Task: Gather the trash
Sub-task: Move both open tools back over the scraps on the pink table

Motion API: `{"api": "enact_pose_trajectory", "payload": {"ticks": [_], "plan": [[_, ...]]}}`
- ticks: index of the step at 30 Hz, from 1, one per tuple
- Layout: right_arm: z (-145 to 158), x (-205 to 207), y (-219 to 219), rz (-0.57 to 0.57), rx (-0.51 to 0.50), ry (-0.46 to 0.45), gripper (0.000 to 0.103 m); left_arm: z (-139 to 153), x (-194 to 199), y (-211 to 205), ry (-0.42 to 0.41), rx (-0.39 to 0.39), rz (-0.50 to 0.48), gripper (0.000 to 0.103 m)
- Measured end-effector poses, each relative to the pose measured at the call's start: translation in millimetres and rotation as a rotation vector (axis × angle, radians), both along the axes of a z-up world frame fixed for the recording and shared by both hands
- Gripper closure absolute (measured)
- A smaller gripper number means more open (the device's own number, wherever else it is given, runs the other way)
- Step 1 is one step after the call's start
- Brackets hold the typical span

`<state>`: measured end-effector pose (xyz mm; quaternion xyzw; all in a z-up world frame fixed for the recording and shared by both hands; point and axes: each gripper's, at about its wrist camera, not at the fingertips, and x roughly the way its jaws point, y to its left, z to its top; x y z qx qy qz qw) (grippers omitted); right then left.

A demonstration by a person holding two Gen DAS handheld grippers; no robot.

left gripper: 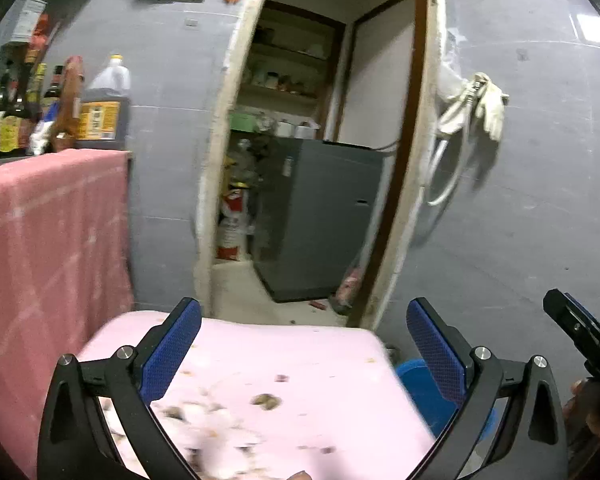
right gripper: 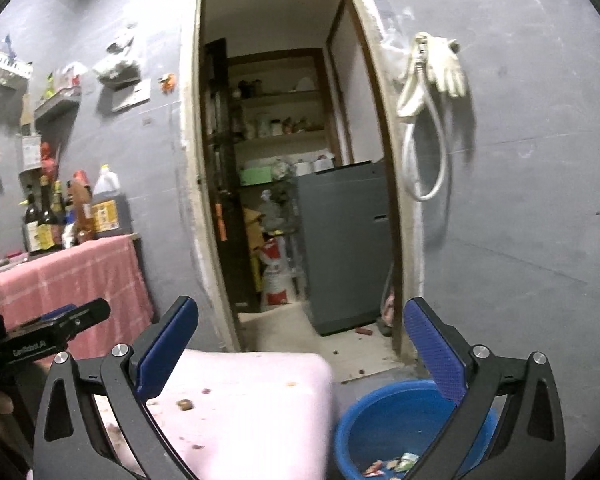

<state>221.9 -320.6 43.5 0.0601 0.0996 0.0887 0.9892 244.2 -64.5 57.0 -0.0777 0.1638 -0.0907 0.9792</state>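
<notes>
A pink cloth-covered surface [left gripper: 292, 376] [right gripper: 252, 396] lies below both grippers, dotted with small brown crumbs [left gripper: 266, 401] [right gripper: 185, 404] and blurred scraps. A blue basin [right gripper: 400, 420] [left gripper: 416, 372] stands on the floor to its right, with several wrappers [right gripper: 392, 465] in the bottom. My left gripper [left gripper: 303, 320] hangs above the pink surface, open and empty. My right gripper [right gripper: 300, 320] is open too, nothing between its fingers, spanning the pink surface's right edge and the basin. Each gripper shows at the edge of the other's view.
A doorway ahead leads to a storeroom with a grey appliance [right gripper: 344, 244] and shelves. At left, a pink-draped table [left gripper: 48, 232] carries several bottles [left gripper: 104, 112]. White gloves and a hose [right gripper: 432, 80] hang on the grey wall at right.
</notes>
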Motion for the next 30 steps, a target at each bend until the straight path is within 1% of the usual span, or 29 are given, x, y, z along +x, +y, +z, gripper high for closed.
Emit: {"api": "enact_pose_trajectory", "payload": {"ticks": [4,9,14,21,24,26,30], "plan": [[-11,10,24,0.051,-0.011,0.047,0.0,-12,-1,28,0.025,-0.003,0.037,0.002],[-37,29,51,0.12,-0.028,0.143,0.0,-33,5,56,0.083,-0.012,0.07,0.002],[-64,50,74,0.18,-0.075,0.244,0.0,-58,16,66,0.14,0.021,0.092,0.002],[-101,79,95,0.245,-0.115,0.368,0.0,-95,40,76,0.227,0.078,0.083,0.002],[-114,91,102,0.276,-0.126,0.416,0.006,-108,49,78,0.261,0.09,0.082,0.002],[-124,99,109,0.303,-0.139,0.455,0.017,-116,54,80,0.283,0.096,0.079,0.002],[-140,114,121,0.353,-0.172,0.54,0.025,-129,65,84,0.324,0.118,0.076,0.002]]}}
